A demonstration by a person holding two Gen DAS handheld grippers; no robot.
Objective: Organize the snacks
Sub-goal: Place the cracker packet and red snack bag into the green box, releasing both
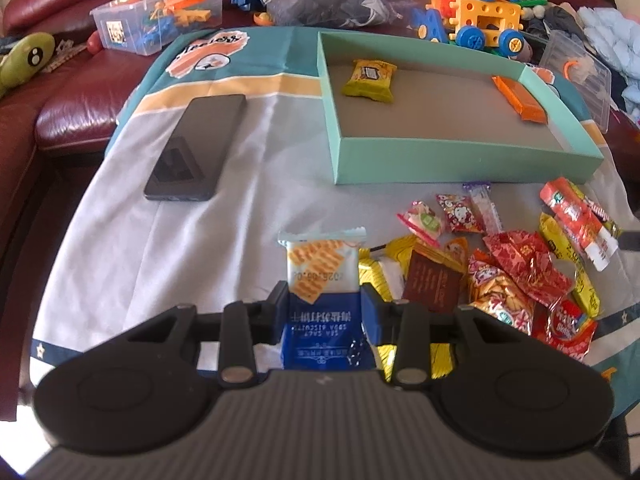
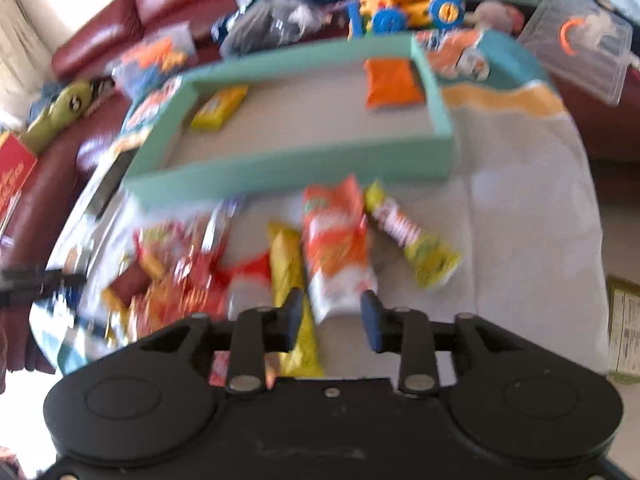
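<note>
My left gripper is shut on a blue and white soda biscuit packet, which stands upright between the pads above the cloth. The teal cardboard box lies beyond it and holds a yellow packet and an orange packet. A pile of loose snacks lies to the right in front of the box. In the blurred right wrist view, my right gripper is open over an orange and white packet that lies on the cloth between the fingertips. The teal box sits behind it.
A dark phone lies on the cloth left of the box. Behind the box are a clear bin of toys, a toy block vehicle and a clear plastic case. A red leather sofa borders the left side.
</note>
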